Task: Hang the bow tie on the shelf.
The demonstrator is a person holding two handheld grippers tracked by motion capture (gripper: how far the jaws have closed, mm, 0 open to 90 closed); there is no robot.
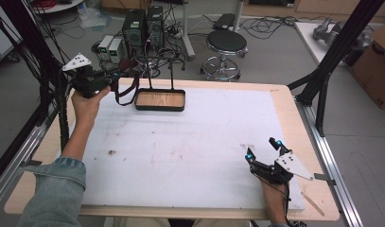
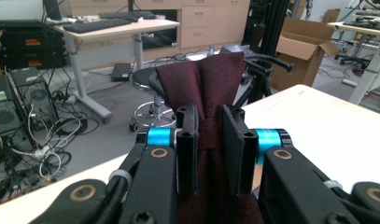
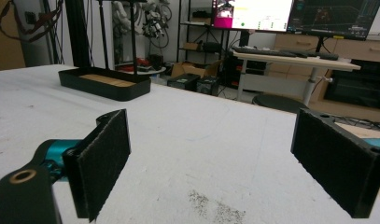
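Observation:
My left gripper is raised over the table's far left corner, shut on a dark red necktie. The tie hangs from the jaws in a loop beside a black stand, which has a tray base with a wooden floor and two thin uprights. In the left gripper view the tie runs up between the pads, which press on it. My right gripper rests low at the table's near right, jaws wide apart. Nothing lies between its pads. From there the stand's tray sits far off.
A white sheet covers most of the wooden table. Behind the far edge stand a round stool and computer cases with cables. Black frame posts rise at the right, and a cardboard box sits on the floor.

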